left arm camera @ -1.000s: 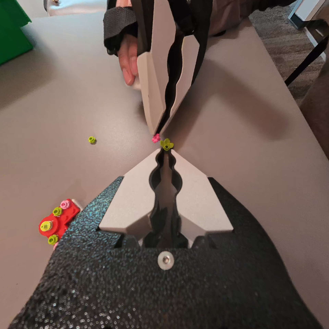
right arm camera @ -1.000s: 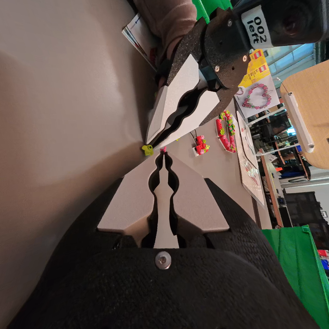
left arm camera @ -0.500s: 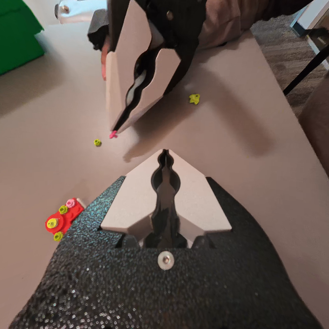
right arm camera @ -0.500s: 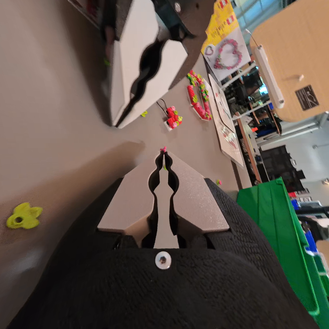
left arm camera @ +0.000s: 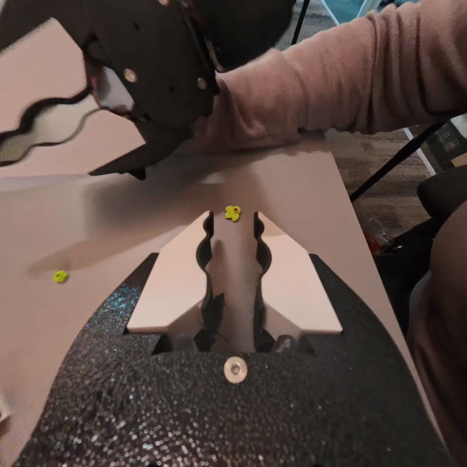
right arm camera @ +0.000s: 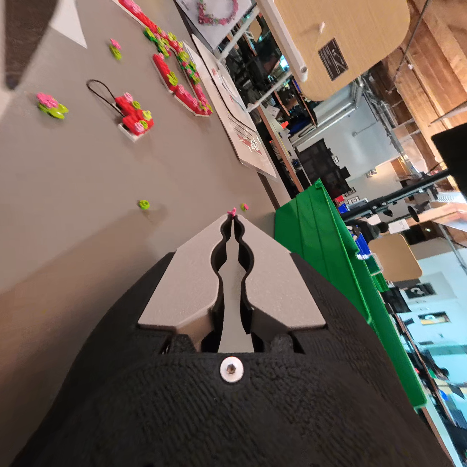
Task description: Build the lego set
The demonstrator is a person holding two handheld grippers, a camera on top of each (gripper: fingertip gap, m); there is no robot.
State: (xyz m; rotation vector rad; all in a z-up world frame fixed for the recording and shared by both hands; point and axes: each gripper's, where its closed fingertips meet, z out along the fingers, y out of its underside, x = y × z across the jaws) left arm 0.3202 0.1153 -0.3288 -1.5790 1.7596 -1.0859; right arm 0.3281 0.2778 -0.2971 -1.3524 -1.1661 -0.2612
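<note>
On the grey table point(left arm camera: 290, 177), left tool point(left arm camera: 233, 214) gapes; right tool point(right arm camera: 232, 217) pinches a pink piece point(right arm camera: 231, 211).

Non-task surroundings: furniture, storage and background fittings.

A smooth grey-brown tabletop point(left arm camera: 290, 182) carries all items; its edge runs along the right in the left wrist view, with grey-brown carpeted floor point(left arm camera: 394, 202) below and a thin black diagonal rod point(left arm camera: 394, 166) crossing it. A pinkish-brown knitted sleeve point(left arm camera: 341, 75) lies across the far table edge. In the right wrist view, a bright green plastic bin point(right arm camera: 336, 265) stands at the table end. A rounded light wooden panel point(right arm camera: 353, 38) bearing a small dark plaque point(right arm camera: 332, 59) sits beyond, before blurred shelving.
</note>
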